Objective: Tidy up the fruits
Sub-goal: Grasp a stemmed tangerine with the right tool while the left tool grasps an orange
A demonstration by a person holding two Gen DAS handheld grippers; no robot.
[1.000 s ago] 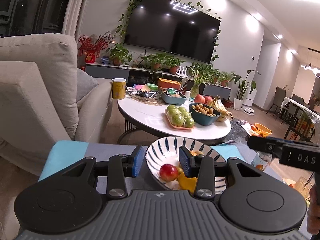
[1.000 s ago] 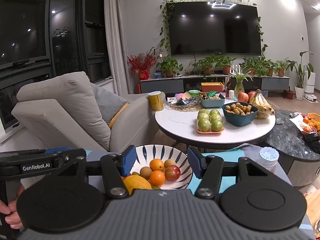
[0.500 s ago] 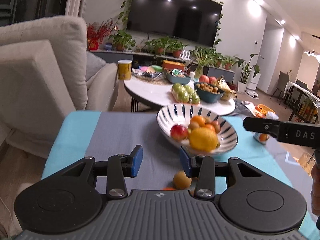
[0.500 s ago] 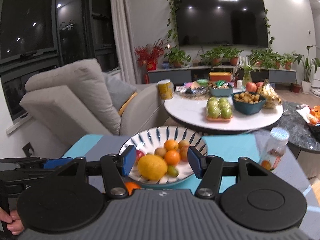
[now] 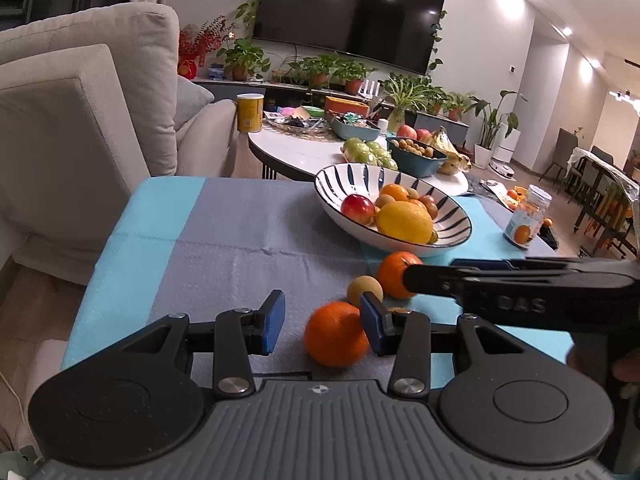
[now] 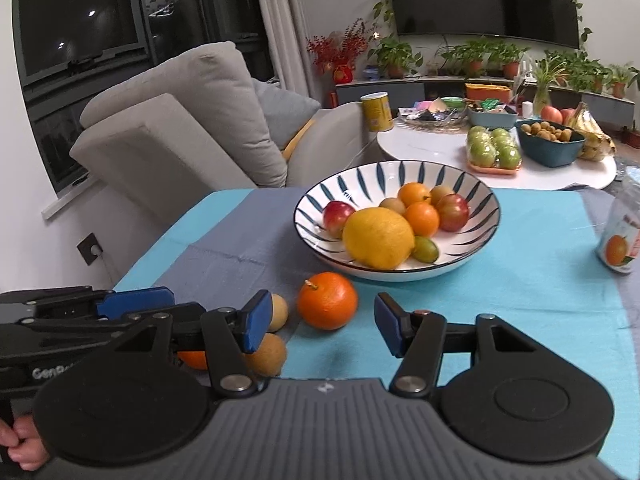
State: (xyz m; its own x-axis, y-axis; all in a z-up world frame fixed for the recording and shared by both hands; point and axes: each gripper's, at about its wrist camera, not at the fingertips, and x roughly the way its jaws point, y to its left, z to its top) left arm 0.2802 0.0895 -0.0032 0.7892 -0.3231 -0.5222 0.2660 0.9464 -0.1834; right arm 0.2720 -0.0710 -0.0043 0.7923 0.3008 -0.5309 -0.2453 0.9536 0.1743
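Left gripper (image 5: 322,328): we keep its blue pads apart around the near round orange (image 5: 335,334), nothing gripped yet.
Right gripper (image 6: 318,326): released, facing the second orange (image 6: 327,300), so each hand has its own fruit.
Loose fruits: two oranges and small brown fruits (image 6: 267,354) lie on the blue cloth (image 6: 520,280), just before the striped ceramic bowl (image 6: 360,184).
Bowl: already holds a yellow lemon (image 6: 378,238), so we judge the loose ones belong there.

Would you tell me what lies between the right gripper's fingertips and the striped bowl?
In the right wrist view, one orange sits on the cloth between the right gripper and the striped bowl.
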